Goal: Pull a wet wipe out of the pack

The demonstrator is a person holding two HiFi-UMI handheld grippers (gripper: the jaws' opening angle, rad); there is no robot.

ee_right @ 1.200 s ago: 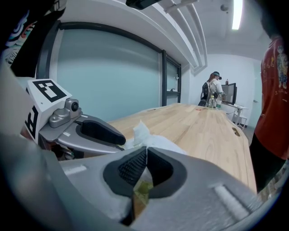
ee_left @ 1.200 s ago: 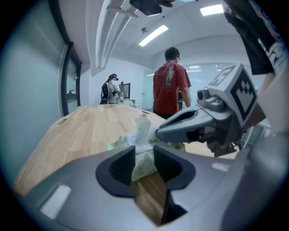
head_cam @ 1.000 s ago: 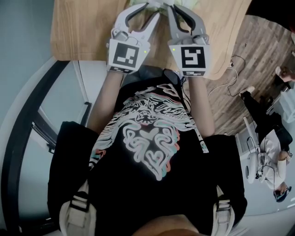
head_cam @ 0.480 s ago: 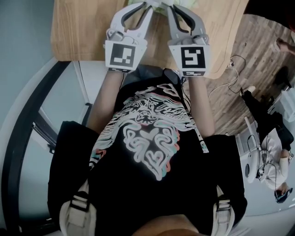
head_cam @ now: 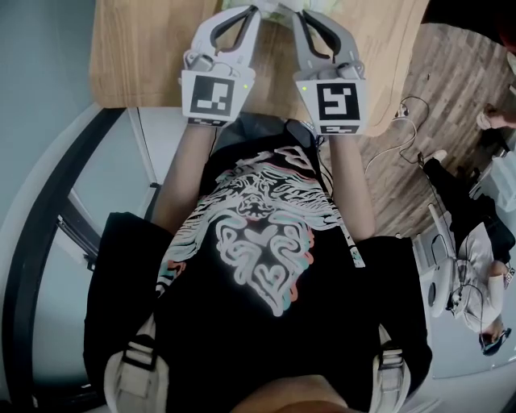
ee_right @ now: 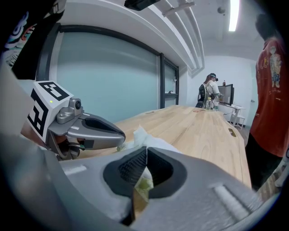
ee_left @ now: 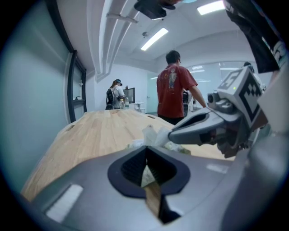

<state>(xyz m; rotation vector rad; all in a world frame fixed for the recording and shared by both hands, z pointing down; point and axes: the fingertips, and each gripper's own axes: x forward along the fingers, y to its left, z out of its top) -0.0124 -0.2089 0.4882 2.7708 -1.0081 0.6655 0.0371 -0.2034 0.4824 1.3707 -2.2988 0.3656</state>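
- Head view: both grippers are up at the far side of the pale wooden worktop (head_cam: 137, 56). Their noses meet over the soft green-and-white pack (head_cam: 278, 6), which is half cut off by the top of the picture. The left tongs (head_cam: 255, 10) and right tongs (head_cam: 301, 11) are just beside each other on it. There's plank floor (head_cam: 451, 89) off to the right, with a couple of people (head_cam: 484, 298) well away from the action.
- Left gripper view: the left tongs have just been closing and are pressed together. Their tips sit right at the foot of the crumpled white wet wipe (ee_left: 150, 133) poking out of the pack. Looks to me like they've nipped it, though the pinch itself is tucked behind the tips. The bare worktop runs a long way back. A person in a red T-shirt (ee_left: 174, 88) stands beside it, a person in dark clothes (ee_left: 114, 94) is further off, and there are strip lights (ee_left: 153, 39) overhead.
- Right gripper view: the right tongs are pressed together too, with green pack film showing in the gap, so I'd say they're pinning the pack. A frosted teal glass wall (ee_right: 104, 81) runs along the side.
- My read: the grab's done and the pull hasn't begun yet. Next the left wants to draw up and away, nice and steady. The right needs to hold the pack down so it doesn't lift or cough up two sheets.
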